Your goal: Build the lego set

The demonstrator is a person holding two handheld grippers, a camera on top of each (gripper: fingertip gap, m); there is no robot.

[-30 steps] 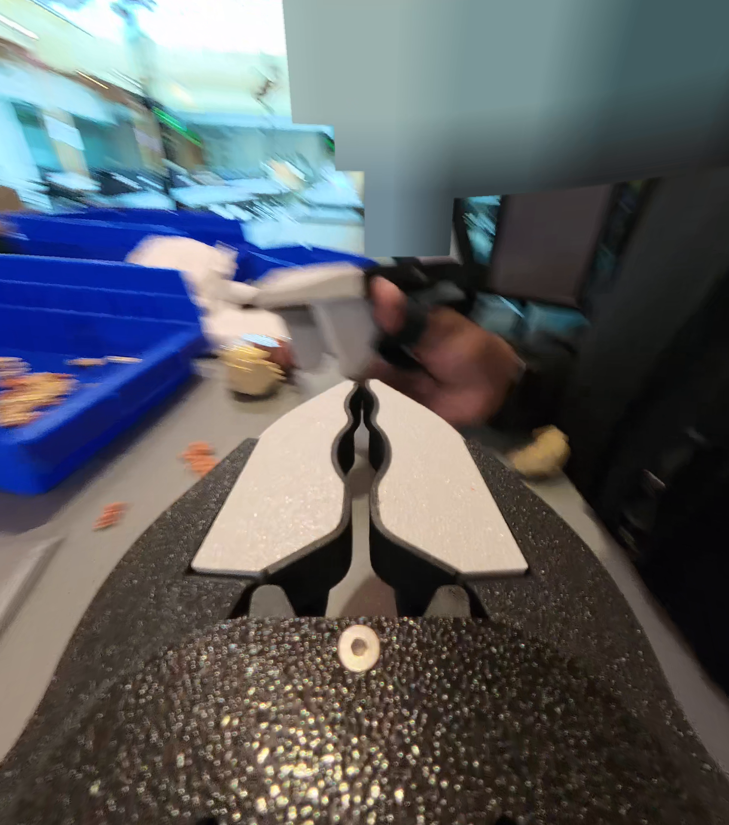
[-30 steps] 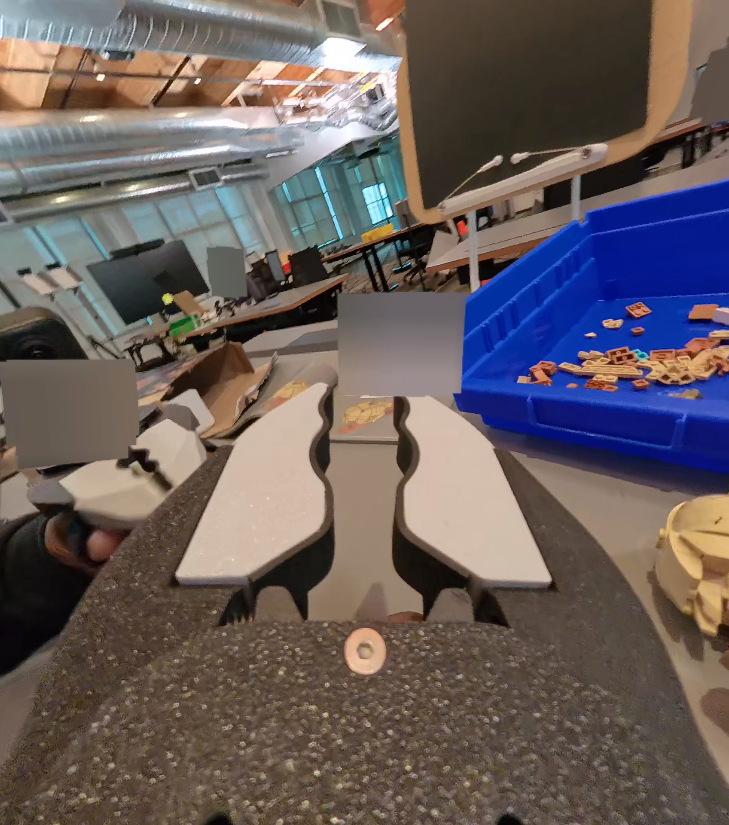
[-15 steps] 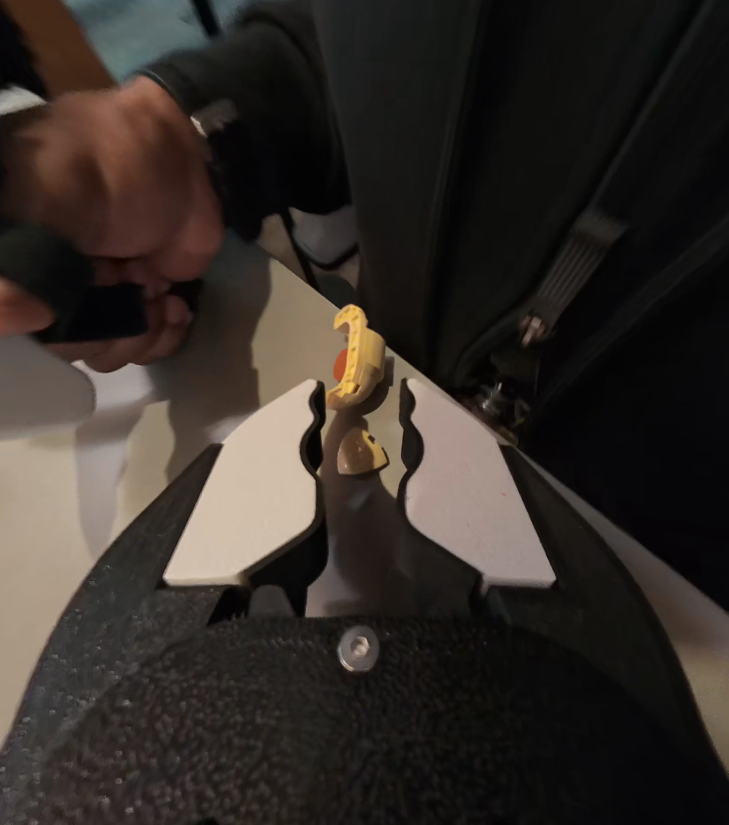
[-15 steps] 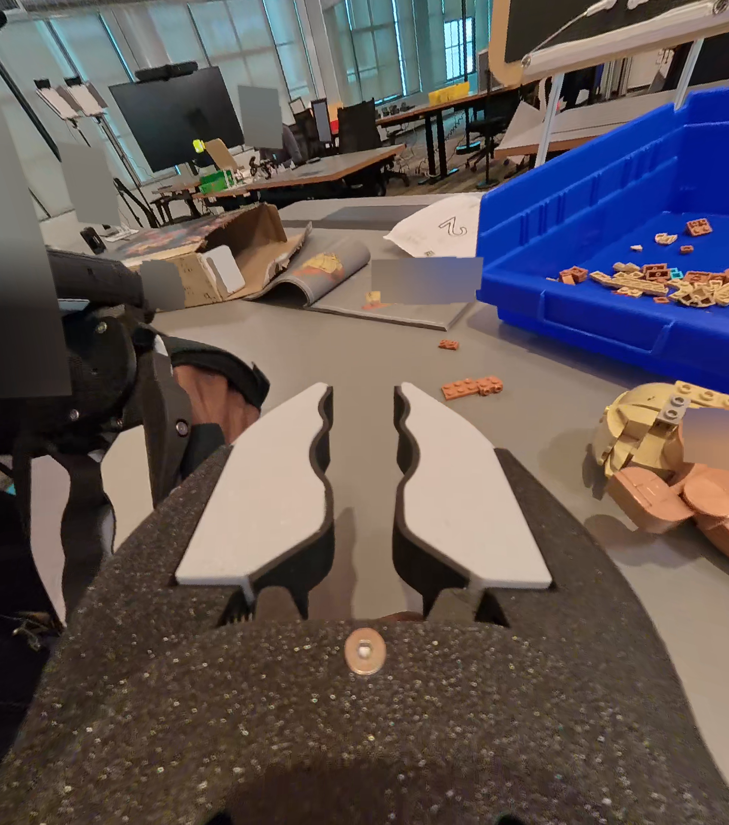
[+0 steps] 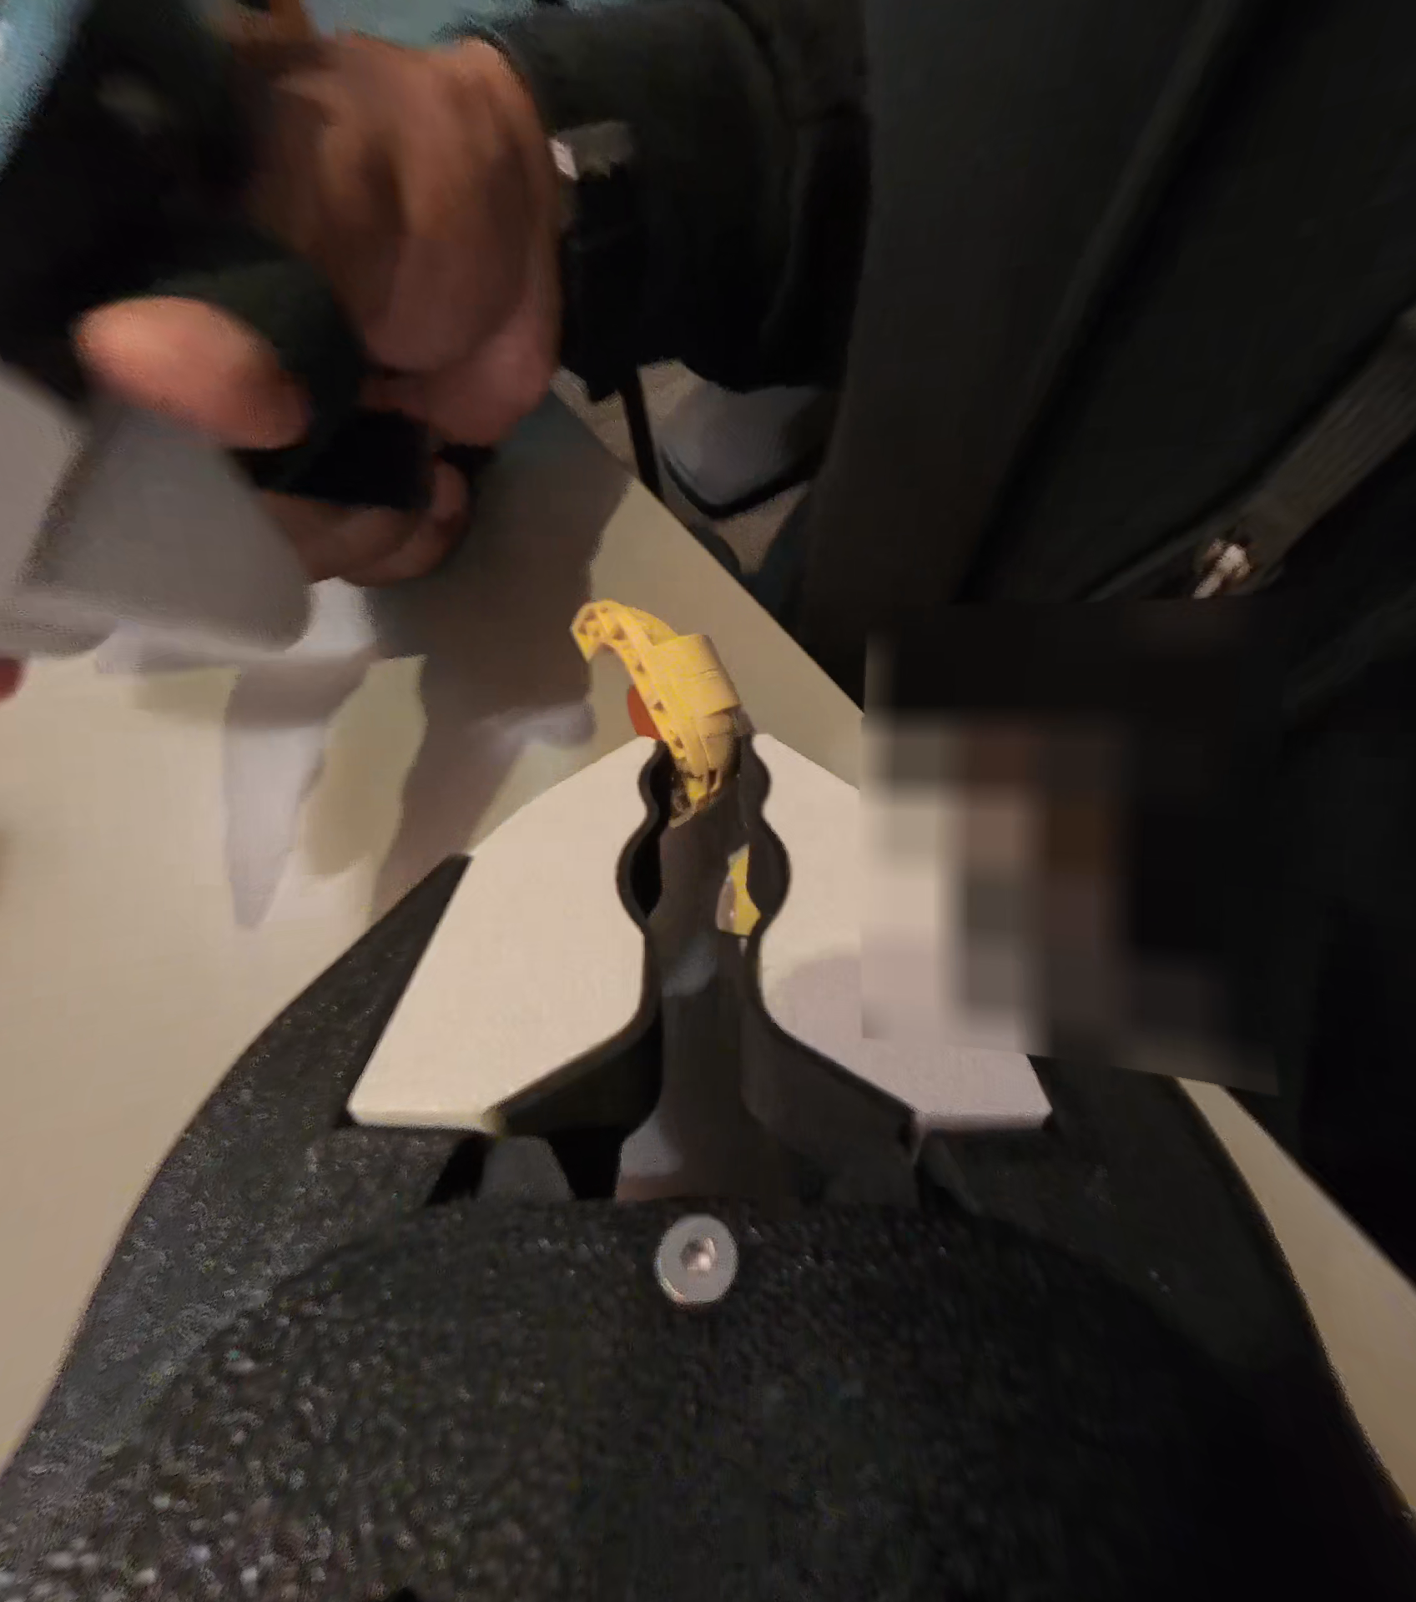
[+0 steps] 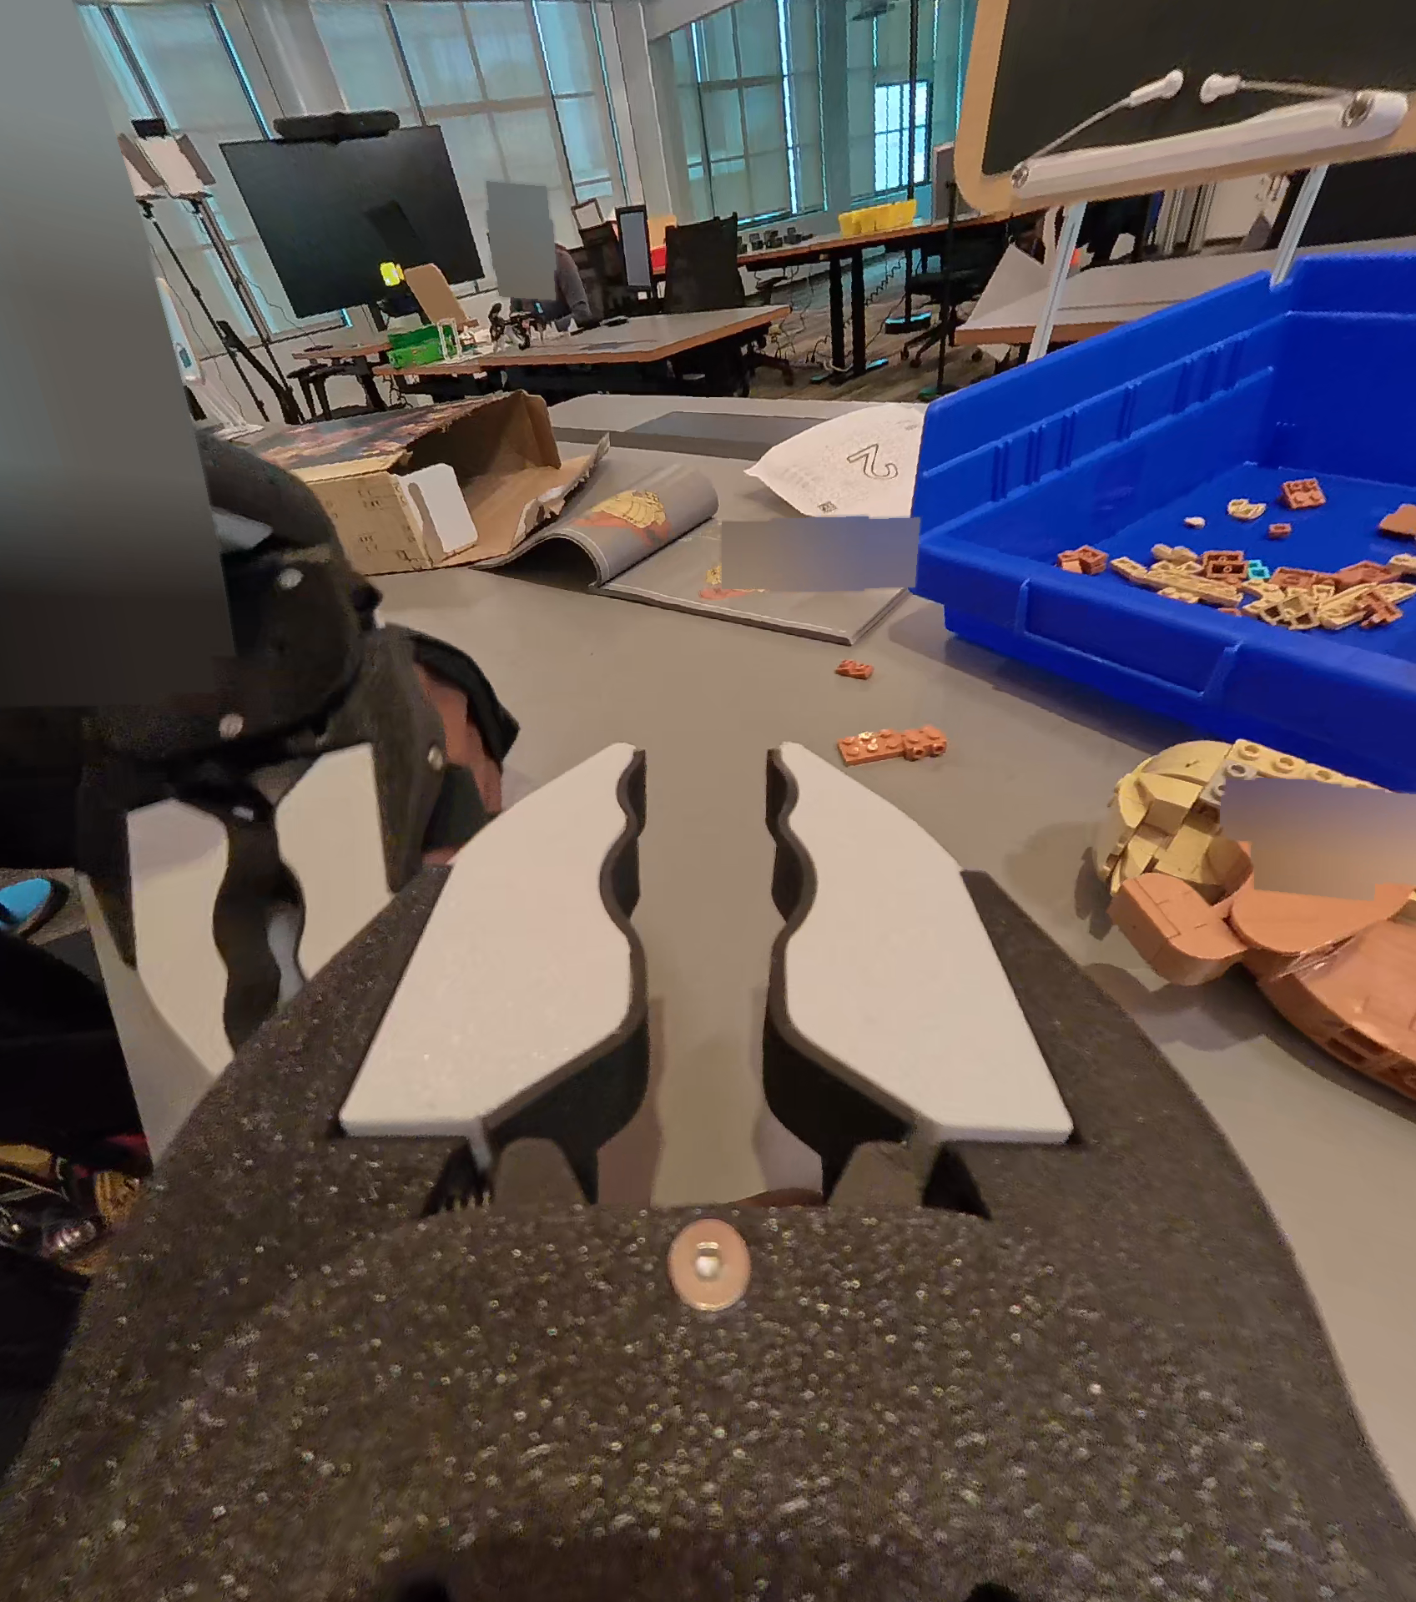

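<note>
The left claw [image 5: 700, 763] pinches a curved yellow lego piece [image 5: 678, 685] at its tips, above the surface [image 5: 80, 954] edge. The right claw [image 6: 704, 771] is spread, holding nothing; beside it lie a partly built tan-and-brown lego model [image 6: 1207, 901] and a blue bin [image 6: 1120, 624] of loose bricks [image 6: 1259, 585].

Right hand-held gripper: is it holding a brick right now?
No, the right hand-held gripper is open, with only bare grey table showing between its fingers.

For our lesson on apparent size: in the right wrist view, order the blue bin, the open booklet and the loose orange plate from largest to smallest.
1. blue bin
2. open booklet
3. orange plate
The booklet lies farther away, so its rank is less sure.
</note>
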